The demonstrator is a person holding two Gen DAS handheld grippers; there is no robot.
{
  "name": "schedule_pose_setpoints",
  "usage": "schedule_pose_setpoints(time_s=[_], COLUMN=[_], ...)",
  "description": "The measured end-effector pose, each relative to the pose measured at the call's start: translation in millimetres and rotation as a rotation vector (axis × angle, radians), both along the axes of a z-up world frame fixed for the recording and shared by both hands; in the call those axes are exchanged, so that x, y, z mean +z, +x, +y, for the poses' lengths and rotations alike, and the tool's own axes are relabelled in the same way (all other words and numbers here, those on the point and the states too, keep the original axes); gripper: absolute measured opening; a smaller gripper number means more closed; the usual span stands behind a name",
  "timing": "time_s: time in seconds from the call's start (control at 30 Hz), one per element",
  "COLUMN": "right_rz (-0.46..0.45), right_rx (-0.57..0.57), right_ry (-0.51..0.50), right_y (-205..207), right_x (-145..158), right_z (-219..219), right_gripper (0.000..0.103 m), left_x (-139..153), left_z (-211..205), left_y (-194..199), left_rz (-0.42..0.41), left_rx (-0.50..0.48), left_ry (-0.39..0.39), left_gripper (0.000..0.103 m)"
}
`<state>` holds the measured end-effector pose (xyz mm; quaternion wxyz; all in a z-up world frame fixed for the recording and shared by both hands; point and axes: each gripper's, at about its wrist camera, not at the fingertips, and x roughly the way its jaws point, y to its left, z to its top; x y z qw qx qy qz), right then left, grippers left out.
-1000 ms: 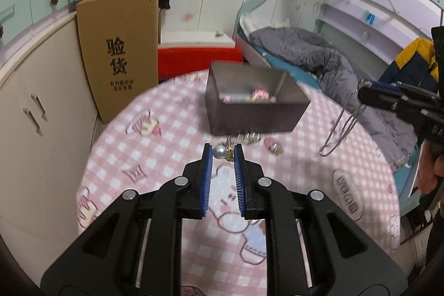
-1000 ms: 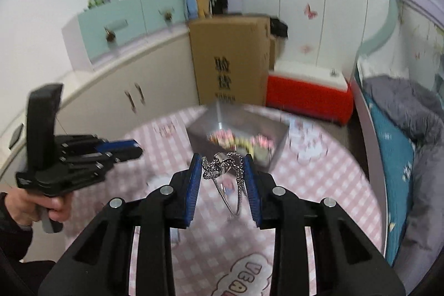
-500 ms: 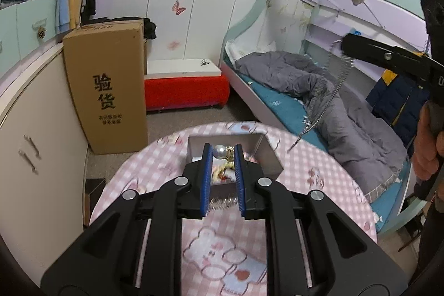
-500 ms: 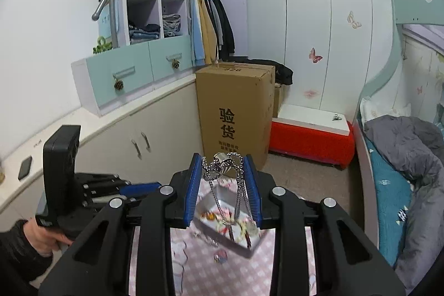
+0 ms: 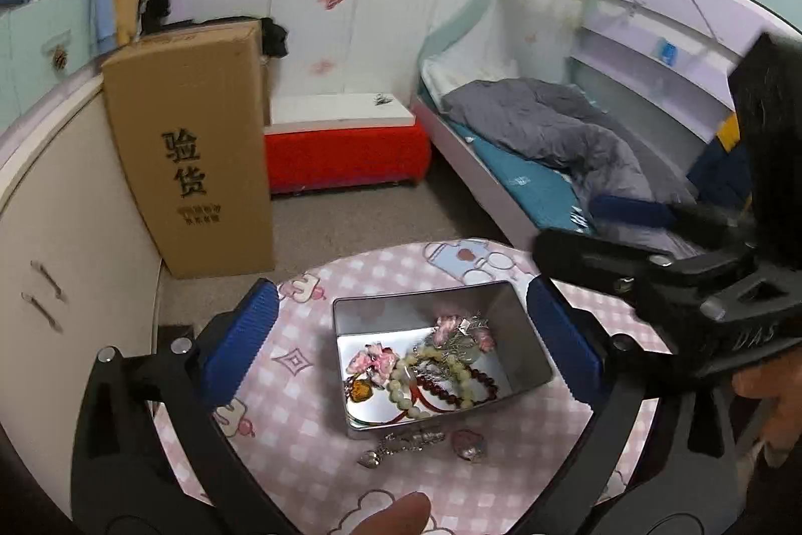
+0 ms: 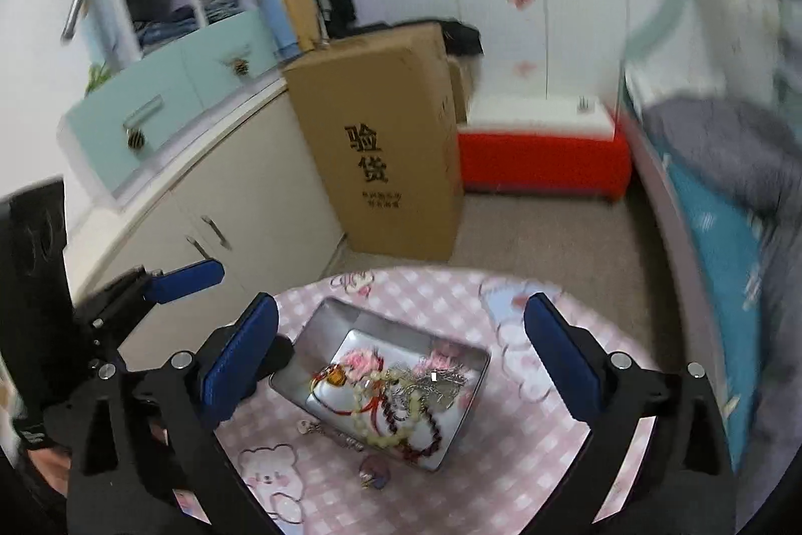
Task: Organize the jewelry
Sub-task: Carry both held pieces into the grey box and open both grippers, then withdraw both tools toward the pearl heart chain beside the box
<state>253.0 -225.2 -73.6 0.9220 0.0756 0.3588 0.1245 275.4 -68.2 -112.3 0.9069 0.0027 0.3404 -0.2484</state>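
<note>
**A:** Where do you stand? Your left gripper [image 5: 401, 344] and your right gripper [image 6: 401, 347] both have their jaws spread wide with nothing between them, hanging above the rectangular silver metal tin [image 5: 529, 337].

**B:** And the jewelry?

**A:** Most of it lies in the tin, right between your left jaws: the pale bead bracelet [image 5: 426, 377], the dark red bead string [image 5: 461, 384], the pink flower pieces [image 5: 373, 359]. Two things are left out on the pink checked tabletop [image 5: 301, 429], just nearer you than the tin: a small silver chain with a charm [image 5: 401, 442] and a pinkish round trinket [image 5: 468, 444] beside it.

**B:** So the step in hand?

**A:** I'd judge you're between drops, with those two strays left. Next, bring one set of jaws down low over the chain and close on its bunched middle; it's thin and flat, so you'll need the tips almost on the cloth.
</note>
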Motion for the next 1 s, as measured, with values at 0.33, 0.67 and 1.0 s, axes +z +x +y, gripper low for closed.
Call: schedule_pose_setpoints(time_s=[0.33,0.67,1.0], right_rz=[-0.069,-0.105,-0.121], right_rx=[-0.18,-0.111,-0.113], right_ry=[0.145,0.034,-0.071], right_y=[-58,-85,-132], right_x=[-32,-16,-11], right_z=[-26,5,7], right_gripper=[0.095,0.095,0.095], left_x=[9,24,8], left_z=[64,106,123], left_y=[-51,-89,-134], left_rz=[-0.139,-0.166,-0.161], left_rx=[0.238,0.352,0.37], left_ry=[-0.027,-0.041,-0.005], left_gripper=[0.097,0.097,0.097])
